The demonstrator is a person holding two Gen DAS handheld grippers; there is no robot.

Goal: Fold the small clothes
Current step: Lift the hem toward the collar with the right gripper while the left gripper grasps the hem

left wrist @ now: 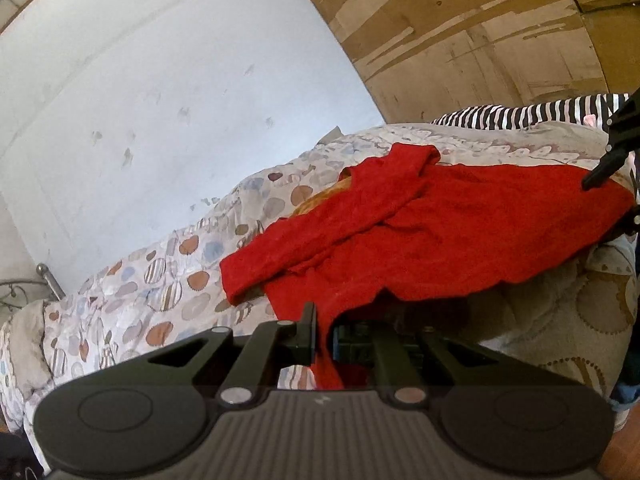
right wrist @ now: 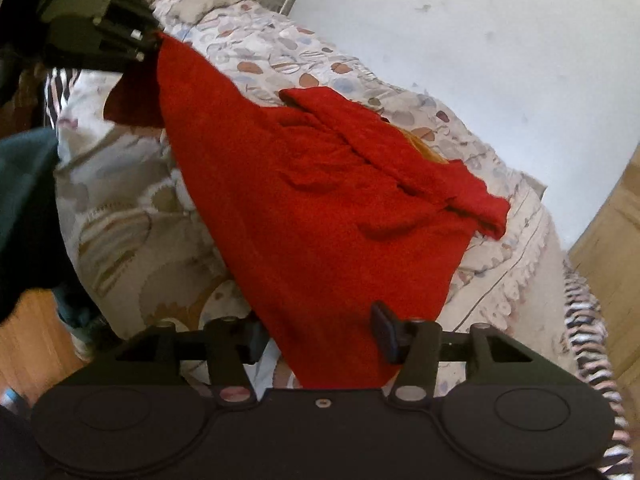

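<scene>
Red knit garment (left wrist: 420,232) draped over the patterned bedspread (left wrist: 152,280), filling the middle of both wrist views, one sleeve crossed over the body.

Lower centre of the left wrist view: left gripper (left wrist: 322,332) clenched on a near edge of the cloth, fabric pinched between the fingers and hanging down past them. Far right of the same view: black fingers of the other tool reaching in at the opposite edge.

Lower centre of the right wrist view: right gripper (right wrist: 324,334) parted, fabric lying between the fingers (right wrist: 382,326) but not pressed, so released. Upper left there: the left tool pinching its corner.

Step judged: taking hold of two edges to lift and spread before folding. To do it well: close the right jaws fully on a single layer of hem, keep both grips level, pull taut, shake the crossed sleeve free.

Count: one red garment, two grippers, one striped cloth (left wrist: 540,114) at the upper right, one metal bedpost (left wrist: 48,280) at the left edge.
</scene>
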